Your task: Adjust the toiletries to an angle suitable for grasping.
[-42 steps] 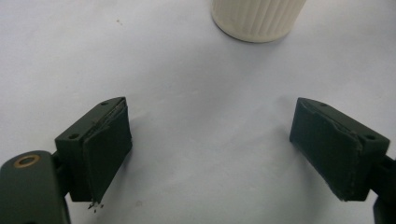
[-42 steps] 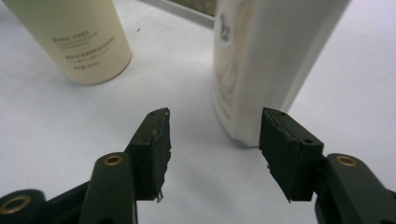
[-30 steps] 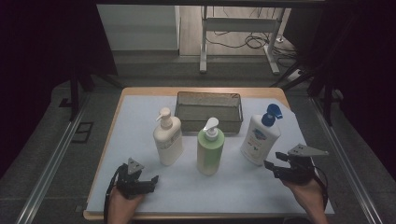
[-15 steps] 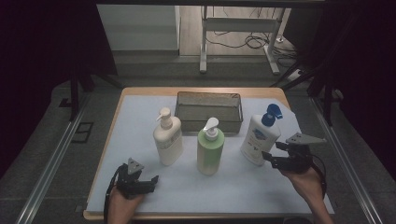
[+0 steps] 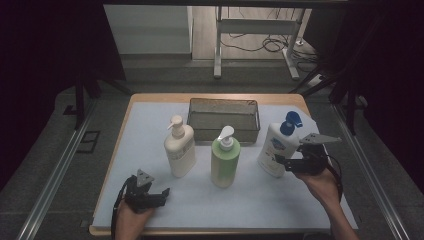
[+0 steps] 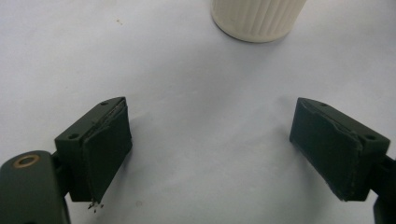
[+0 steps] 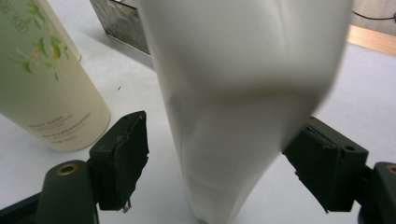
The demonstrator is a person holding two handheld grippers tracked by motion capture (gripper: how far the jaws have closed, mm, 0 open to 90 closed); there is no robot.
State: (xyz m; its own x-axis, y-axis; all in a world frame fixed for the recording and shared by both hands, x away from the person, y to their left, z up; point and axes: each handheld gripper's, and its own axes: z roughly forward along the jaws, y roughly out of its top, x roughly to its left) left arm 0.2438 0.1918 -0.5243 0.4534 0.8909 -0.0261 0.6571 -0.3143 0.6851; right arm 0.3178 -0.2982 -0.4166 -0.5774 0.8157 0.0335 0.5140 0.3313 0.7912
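Dim floor surrounds the desk (image 5: 150, 150), where three bottles stand before a wire basket (image 5: 223, 119). At the right, the white bottle (image 5: 274, 147) sits between the wide jaws of the right hand-held gripper (image 5: 281, 162), not yet pinched. Closing squarely on its lower body, without tipping it against the green bottle (image 5: 225, 160), looks wise. Near the cream bottle (image 5: 179, 150), the left hand-held gripper (image 5: 162, 194) rests wide and empty.

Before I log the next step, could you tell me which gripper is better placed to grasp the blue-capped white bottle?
Right: the right gripper stands open with its jaws either side of the white bottle; the left gripper sits open near the table's front edge.
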